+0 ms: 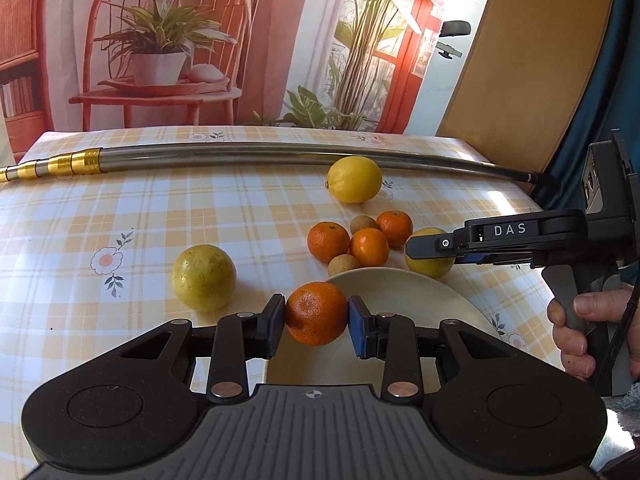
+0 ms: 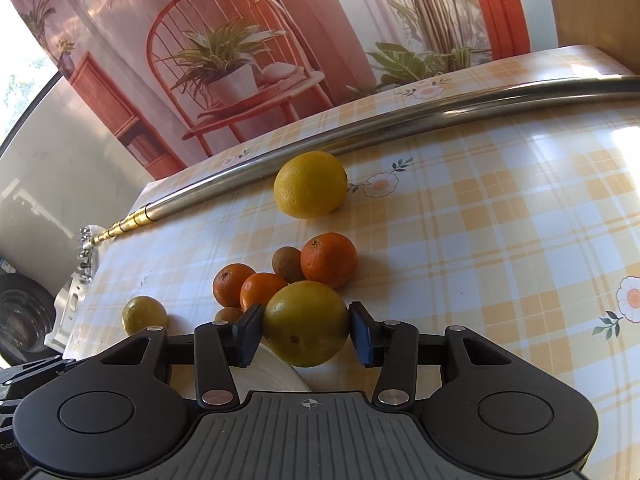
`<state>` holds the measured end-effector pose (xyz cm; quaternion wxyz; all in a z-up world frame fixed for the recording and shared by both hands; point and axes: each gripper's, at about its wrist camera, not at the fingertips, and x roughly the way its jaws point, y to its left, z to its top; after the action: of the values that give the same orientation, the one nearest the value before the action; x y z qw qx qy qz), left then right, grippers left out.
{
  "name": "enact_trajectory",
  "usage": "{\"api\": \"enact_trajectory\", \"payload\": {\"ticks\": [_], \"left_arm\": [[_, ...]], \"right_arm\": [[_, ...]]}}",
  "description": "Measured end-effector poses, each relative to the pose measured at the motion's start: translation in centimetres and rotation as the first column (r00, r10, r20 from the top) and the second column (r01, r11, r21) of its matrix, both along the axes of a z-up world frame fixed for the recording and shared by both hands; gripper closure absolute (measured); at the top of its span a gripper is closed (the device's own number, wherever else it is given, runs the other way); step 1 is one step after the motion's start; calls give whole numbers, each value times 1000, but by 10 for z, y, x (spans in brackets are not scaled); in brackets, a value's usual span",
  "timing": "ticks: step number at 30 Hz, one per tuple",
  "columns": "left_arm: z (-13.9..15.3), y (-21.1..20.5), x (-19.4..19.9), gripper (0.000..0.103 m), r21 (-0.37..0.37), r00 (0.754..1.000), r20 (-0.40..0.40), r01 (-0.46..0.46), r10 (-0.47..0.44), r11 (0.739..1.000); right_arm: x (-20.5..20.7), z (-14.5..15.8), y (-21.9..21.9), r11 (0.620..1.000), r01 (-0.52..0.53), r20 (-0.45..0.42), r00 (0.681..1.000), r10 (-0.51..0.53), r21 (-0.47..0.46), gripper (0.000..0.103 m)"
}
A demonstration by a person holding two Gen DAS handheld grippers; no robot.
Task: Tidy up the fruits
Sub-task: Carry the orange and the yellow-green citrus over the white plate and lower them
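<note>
left jaws pinching tangerine, right jaws around yellow fruit, plaid tablecloth, printed backdrop

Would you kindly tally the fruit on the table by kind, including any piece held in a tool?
Mandarins: 4, at in the left tool, plus.
Lemon: 1.
Round yellow-green fruits: 2, at on the cloth and between the right tool's fingers.
Small brown fruits: 2.
Total: 9.

Checked-cloth table bears a plate, metal pole and lemon.
</note>
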<state>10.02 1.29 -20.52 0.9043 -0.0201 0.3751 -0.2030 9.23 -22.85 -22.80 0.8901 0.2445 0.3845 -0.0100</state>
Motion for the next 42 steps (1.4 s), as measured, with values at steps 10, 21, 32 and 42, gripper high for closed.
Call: {"api": "enact_trajectory", "payload": {"ticks": [10,21,32,42], "left_arm": [[6,-1,-19,67,1,1000,6,-11,11,1000],[2,1,-39,67,36,999,7,-32,32,999],[-9,-5,-42,67,82,1000,-16,-23,24,996],[-16,-6,-42,67,87,999,-32,-29,32,996]], "right_arm": [[-30,20,14,999,-21,62,998,23,-29,61],[-58,18,23,999,-24,67,997,27,-32,60],[-63,10,39,993,-66,39,997,70,-98,60],[-61,3,50,977,-109,-5,994,110,-181,60]]}}
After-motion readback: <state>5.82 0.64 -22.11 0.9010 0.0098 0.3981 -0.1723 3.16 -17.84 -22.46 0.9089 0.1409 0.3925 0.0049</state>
